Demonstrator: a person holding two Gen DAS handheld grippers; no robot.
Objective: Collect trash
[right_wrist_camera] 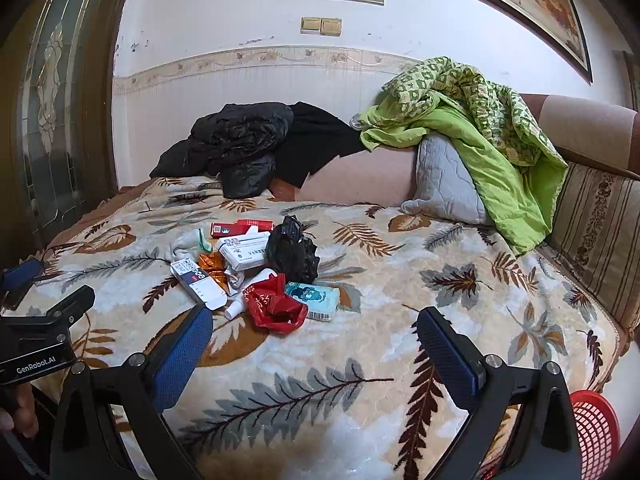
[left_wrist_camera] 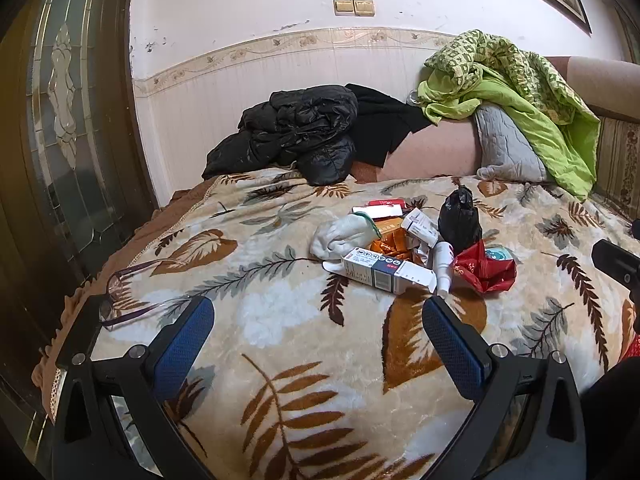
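A pile of trash lies in the middle of the leaf-patterned blanket [left_wrist_camera: 280, 360]: a white and blue carton [left_wrist_camera: 386, 274] [right_wrist_camera: 196, 280], a crumpled red wrapper [left_wrist_camera: 486, 270] [right_wrist_camera: 274, 304], a black plastic bag [left_wrist_camera: 460, 218] [right_wrist_camera: 292, 250], a white box [right_wrist_camera: 244, 254], a red box [right_wrist_camera: 242, 227], an orange foil wrapper [right_wrist_camera: 214, 266], a small white bottle [left_wrist_camera: 443, 266] and a teal tissue pack [right_wrist_camera: 316, 300]. My left gripper [left_wrist_camera: 318, 326] is open and empty, just short of the carton. My right gripper [right_wrist_camera: 316, 338] is open and empty, just short of the red wrapper.
Eyeglasses [left_wrist_camera: 120, 296] lie on the blanket's left edge. A black jacket [left_wrist_camera: 288, 132], a grey pillow [right_wrist_camera: 444, 184] and a green quilt [right_wrist_camera: 480, 120] are piled at the back. A red mesh basket [right_wrist_camera: 594, 436] stands at the bed's right front. A glazed door [left_wrist_camera: 60, 120] is on the left.
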